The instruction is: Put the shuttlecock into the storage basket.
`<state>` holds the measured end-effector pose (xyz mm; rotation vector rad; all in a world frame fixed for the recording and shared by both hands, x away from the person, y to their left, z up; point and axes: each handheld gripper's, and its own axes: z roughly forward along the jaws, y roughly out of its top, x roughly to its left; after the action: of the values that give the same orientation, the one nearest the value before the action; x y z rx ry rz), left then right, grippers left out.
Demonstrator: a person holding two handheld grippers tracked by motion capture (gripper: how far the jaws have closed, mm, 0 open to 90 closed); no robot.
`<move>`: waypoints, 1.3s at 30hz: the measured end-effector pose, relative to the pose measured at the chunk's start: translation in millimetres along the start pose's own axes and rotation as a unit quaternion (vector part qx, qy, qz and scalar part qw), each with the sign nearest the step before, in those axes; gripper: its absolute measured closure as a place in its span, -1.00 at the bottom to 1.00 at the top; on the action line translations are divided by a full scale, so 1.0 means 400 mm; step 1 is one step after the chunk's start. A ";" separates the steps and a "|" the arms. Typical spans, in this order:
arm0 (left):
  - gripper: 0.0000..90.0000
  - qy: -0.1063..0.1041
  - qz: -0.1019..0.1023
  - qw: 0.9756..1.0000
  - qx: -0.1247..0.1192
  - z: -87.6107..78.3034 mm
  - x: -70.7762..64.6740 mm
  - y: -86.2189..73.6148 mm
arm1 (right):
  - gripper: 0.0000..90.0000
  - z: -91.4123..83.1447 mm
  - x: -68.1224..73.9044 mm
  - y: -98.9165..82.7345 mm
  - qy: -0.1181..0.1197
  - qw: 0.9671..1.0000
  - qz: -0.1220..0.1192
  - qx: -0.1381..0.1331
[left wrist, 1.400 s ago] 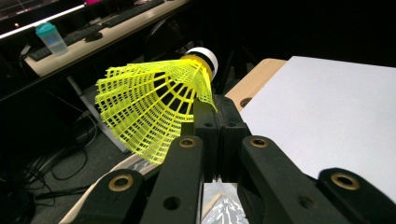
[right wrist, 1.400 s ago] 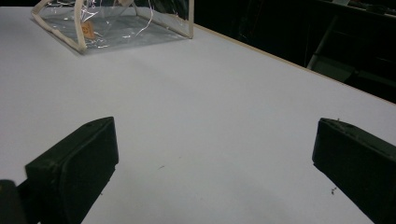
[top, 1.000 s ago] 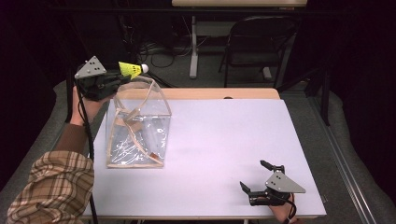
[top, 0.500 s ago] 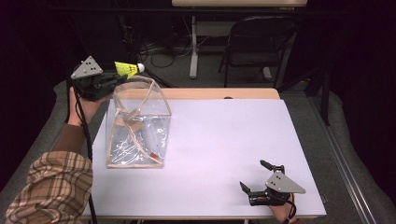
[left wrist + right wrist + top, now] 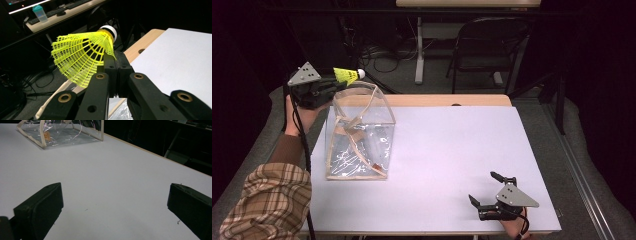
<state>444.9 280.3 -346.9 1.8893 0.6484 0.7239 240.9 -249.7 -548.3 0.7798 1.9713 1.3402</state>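
A yellow mesh shuttlecock (image 5: pixel 346 76) with a white cork tip hangs in the air past the table's far left corner. My left gripper (image 5: pixel 334 84) is shut on the rim of its skirt. In the left gripper view the two jaws meet on the edge of the shuttlecock (image 5: pixel 82 55), at the left gripper (image 5: pixel 116 62). Just below and to the right stands a clear plastic bag (image 5: pixel 359 135) with tan trim, open at the top. My right gripper (image 5: pixel 483 187) rests open near the table's front right edge, nothing between its jaws (image 5: pixel 116 197). The bag (image 5: pixel 62 132) lies far ahead of it.
The white table top (image 5: pixel 452 140) has a wooden strip along its far edge. A folding chair (image 5: pixel 484 45) and floor cables lie beyond the table. A teal-capped bottle (image 5: pixel 40 13) stands on a desk in the background.
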 end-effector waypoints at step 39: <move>0.99 -0.006 -0.019 0.999 0.029 0.046 0.004 -0.076 | -1.00 0.000 -0.001 -0.001 0.000 1.000 0.000 0.000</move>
<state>455.5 281.9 -380.7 1.9265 0.7032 0.6760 241.1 -250.2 -548.6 0.7804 1.9721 1.3411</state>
